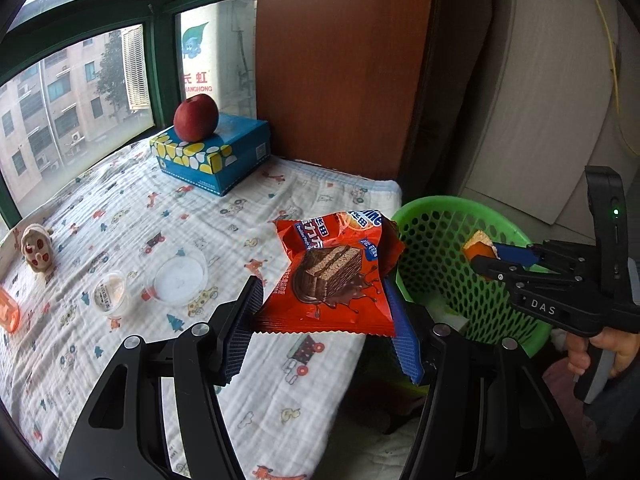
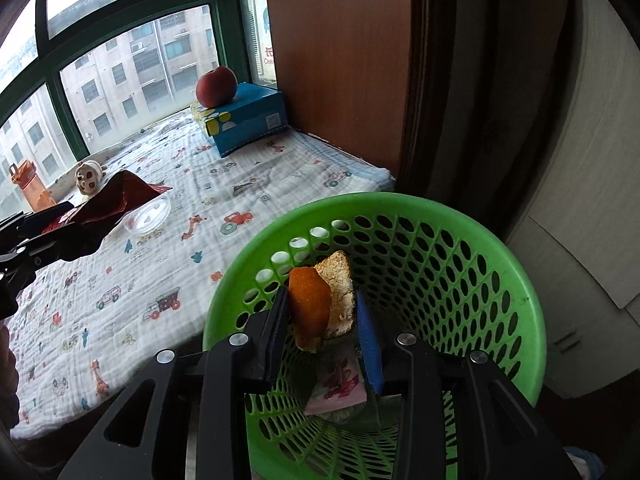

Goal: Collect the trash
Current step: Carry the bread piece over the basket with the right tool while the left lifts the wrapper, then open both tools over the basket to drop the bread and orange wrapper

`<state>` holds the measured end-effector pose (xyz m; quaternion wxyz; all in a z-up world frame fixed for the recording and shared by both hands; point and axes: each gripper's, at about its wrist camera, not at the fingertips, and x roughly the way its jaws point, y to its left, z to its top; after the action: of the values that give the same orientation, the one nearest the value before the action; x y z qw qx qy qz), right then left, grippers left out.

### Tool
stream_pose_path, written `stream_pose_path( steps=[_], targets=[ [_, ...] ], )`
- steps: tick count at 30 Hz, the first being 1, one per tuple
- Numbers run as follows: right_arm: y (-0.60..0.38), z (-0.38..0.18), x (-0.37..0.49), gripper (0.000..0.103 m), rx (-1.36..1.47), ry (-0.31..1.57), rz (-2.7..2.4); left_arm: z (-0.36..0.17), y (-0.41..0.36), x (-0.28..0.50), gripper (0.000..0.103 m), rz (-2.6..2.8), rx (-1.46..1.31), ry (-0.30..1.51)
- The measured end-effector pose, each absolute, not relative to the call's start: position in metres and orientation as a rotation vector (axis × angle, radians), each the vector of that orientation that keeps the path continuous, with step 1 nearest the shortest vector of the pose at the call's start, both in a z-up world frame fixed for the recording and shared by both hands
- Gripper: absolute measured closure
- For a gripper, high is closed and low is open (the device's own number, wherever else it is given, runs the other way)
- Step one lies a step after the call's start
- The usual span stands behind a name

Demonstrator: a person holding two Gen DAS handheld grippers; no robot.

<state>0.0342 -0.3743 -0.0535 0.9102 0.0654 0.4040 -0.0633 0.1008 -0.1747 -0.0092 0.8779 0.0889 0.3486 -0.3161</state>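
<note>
Left tool (image 1: 324, 312): closed on a red wrapper (image 1: 336, 276), held above the worktop edge, just beside the green bin (image 1: 436, 216). Right tool (image 2: 324, 320): closed on orange peel (image 2: 310, 304), held over the bin mouth (image 2: 400, 204). Bin contents: a pink packet (image 2: 340, 392) at the bottom, partly hidden behind the tool. Worktop: printed cloth (image 1: 120, 220) carrying two clear lids (image 1: 180, 280), a blue box (image 1: 216, 152) with an apple (image 1: 196, 117) on top, a small figurine (image 1: 37, 249). An orange item at the left is cut off. Window behind; wooden panel to the right.
</note>
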Motion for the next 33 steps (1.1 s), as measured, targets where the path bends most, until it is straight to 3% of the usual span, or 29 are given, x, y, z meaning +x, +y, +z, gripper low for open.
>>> stream_pose_path(
  steps=[25,31,33],
  targets=[
    [-0.442,-0.042,-0.019,0.050,0.221,0.769,-0.266,-0.033,-0.275,0.071,0.043,-0.805,0.314,0.764],
    [-0.444,-0.040,-0.022,0.049,0.225,0.763,-0.268,-0.039,-0.286,0.070,0.039,-0.823,0.315,0.794],
    [-0.445,-0.039,-0.022,0.049,0.228,0.761,-0.269,-0.040,-0.287,0.068,0.033,-0.821,0.315,0.791]
  ],
)
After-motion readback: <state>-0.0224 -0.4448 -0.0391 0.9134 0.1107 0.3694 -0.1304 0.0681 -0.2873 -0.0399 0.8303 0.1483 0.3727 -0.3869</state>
